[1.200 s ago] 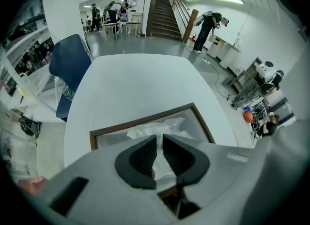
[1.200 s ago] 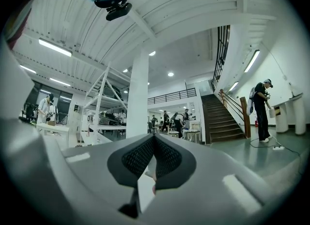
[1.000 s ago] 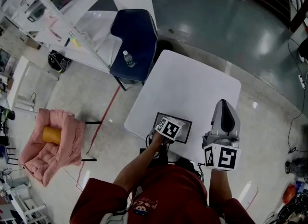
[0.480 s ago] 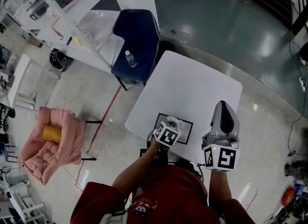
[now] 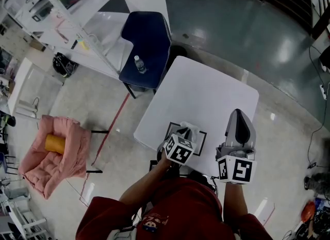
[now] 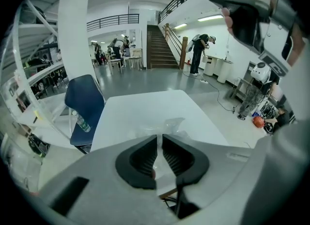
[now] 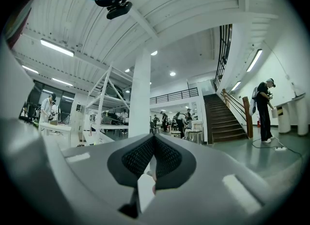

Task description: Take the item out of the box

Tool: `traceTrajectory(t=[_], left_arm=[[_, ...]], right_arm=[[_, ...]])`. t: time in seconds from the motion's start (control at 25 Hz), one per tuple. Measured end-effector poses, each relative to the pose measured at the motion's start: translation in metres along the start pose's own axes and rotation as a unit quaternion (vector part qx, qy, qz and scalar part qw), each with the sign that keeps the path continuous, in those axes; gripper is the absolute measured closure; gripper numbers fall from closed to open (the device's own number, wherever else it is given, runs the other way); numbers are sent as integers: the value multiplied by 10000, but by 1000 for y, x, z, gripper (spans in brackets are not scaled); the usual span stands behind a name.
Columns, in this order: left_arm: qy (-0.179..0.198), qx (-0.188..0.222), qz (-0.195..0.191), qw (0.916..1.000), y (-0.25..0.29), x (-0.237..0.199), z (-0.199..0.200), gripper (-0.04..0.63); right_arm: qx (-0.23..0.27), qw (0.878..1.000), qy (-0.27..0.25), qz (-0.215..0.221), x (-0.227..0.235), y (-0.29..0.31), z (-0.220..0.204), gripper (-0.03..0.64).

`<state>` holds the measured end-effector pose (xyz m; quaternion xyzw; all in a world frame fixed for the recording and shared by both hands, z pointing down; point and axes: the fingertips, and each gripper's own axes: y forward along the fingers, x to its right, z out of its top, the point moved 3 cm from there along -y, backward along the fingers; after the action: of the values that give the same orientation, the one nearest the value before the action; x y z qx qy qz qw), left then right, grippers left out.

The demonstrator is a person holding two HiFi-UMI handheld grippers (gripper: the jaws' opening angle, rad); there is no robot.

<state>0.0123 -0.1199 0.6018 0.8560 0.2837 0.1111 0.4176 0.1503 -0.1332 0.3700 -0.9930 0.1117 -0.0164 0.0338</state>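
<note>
1. The left tongs (image 6: 159,139) are clamped on a clear plastic item (image 6: 170,124), held over the black box (image 5: 202,137) on the white bench (image 5: 206,89).
2. The right tongs (image 7: 154,139) are pressed together with nothing between them, off to the box's right.

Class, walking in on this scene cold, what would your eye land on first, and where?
The left gripper pinches a clear plastic bag above the dark box at the near edge of the white table. Beside it the right gripper is shut and empty. Left of the table, a bottle sits on a blue chair.
</note>
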Motion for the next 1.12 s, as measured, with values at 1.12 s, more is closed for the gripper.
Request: traceTrajectory(t=[1.12], left_arm=[[-24, 1923, 748, 9785, -63, -12, 68, 555]], right_arm=[[47, 9998, -197, 30, -4, -6, 10, 616]])
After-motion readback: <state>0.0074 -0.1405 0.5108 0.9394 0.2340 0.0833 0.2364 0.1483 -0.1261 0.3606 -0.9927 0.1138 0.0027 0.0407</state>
